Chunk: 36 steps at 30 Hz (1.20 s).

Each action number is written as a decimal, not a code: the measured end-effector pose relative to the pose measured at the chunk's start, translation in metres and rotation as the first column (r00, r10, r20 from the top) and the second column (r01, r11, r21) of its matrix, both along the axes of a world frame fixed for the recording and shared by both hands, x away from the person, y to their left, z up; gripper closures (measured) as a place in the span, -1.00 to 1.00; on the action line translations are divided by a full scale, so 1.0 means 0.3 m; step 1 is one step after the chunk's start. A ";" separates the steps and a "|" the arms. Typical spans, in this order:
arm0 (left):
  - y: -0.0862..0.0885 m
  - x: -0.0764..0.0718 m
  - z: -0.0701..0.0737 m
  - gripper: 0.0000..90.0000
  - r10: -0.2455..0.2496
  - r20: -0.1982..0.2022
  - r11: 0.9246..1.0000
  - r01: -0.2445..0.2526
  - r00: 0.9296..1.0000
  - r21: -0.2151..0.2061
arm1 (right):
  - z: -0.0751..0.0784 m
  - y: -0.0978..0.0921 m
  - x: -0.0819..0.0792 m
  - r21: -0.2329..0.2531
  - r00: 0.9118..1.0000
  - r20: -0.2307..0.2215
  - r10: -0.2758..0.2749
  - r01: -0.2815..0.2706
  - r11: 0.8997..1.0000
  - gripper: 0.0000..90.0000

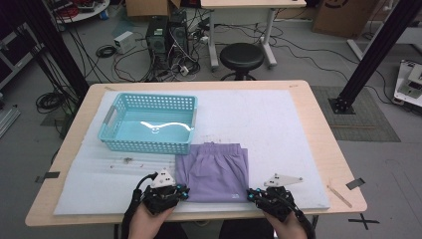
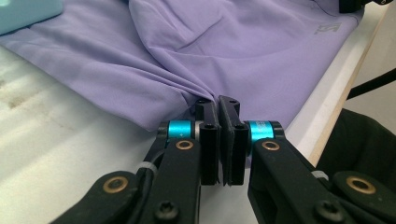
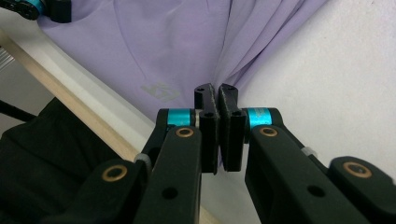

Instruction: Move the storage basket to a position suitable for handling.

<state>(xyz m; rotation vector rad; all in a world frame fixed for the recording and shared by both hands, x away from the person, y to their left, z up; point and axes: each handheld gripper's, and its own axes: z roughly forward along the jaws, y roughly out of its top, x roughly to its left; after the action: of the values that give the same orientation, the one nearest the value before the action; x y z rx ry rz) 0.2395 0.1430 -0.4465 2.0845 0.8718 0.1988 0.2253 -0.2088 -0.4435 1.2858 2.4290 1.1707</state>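
Observation:
A folded pair of purple shorts [image 1: 214, 172] lies on the white mat near the table's front edge, waistband toward the far side. My left gripper [image 1: 185, 192] pinches the near left corner of the purple shorts [image 2: 243, 51]; its jaws are shut on bunched fabric at the left gripper [image 2: 218, 101]. My right gripper [image 1: 250, 194] holds the near right corner, jaws shut on a gather of the purple shorts [image 3: 177, 42] at the right gripper [image 3: 215, 88]. A small grey logo [image 3: 161, 91] sits near that corner.
A light blue plastic basket [image 1: 148, 122] stands just behind the shorts at the left, a strip of light reflecting off its bare bottom. The white mat [image 1: 278, 124] stretches bare to the right. The table's wooden front edge [image 1: 199, 216] runs close under both hands.

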 end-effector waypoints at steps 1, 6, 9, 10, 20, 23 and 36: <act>0.000 -0.002 -0.001 0.93 -0.001 -0.001 1.000 0.001 1.000 0.001 | 0.000 0.000 -0.003 -0.002 1.000 -0.001 -0.001 0.001 1.000 0.97; 0.000 -0.013 -0.003 0.93 -0.004 -0.004 1.000 0.004 1.000 -0.001 | -0.001 -0.001 -0.012 -0.006 1.000 -0.003 0.001 -0.001 1.000 0.97; 0.000 -0.021 -0.003 0.93 -0.012 -0.004 1.000 0.012 1.000 0.003 | -0.001 -0.002 -0.020 -0.012 1.000 0.001 0.006 -0.006 1.000 0.97; 0.000 -0.024 -0.004 0.93 -0.015 -0.004 1.000 0.015 1.000 0.005 | -0.001 -0.002 -0.020 -0.012 1.000 0.001 0.006 -0.006 1.000 0.97; 0.015 -0.029 0.012 0.08 0.015 0.042 0.999 -0.016 0.999 0.030 | 0.009 -0.009 -0.018 -0.011 0.999 0.042 -0.008 0.009 1.000 0.60; 0.046 -0.020 0.035 -0.09 0.030 0.074 0.999 -0.031 0.997 0.009 | 0.027 -0.021 -0.004 0.011 0.997 0.075 -0.031 0.030 0.999 0.34; 0.258 0.068 0.132 -0.26 0.195 0.250 0.980 -0.178 0.948 -0.090 | 0.135 -0.045 0.133 0.124 0.965 0.245 -0.090 0.061 0.990 -0.03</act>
<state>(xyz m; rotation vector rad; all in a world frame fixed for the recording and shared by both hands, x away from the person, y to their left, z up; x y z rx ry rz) 0.2598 0.2202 -0.4069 1.8626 0.9017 0.5241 0.2652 -0.2224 -0.4031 1.1675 2.1430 1.3778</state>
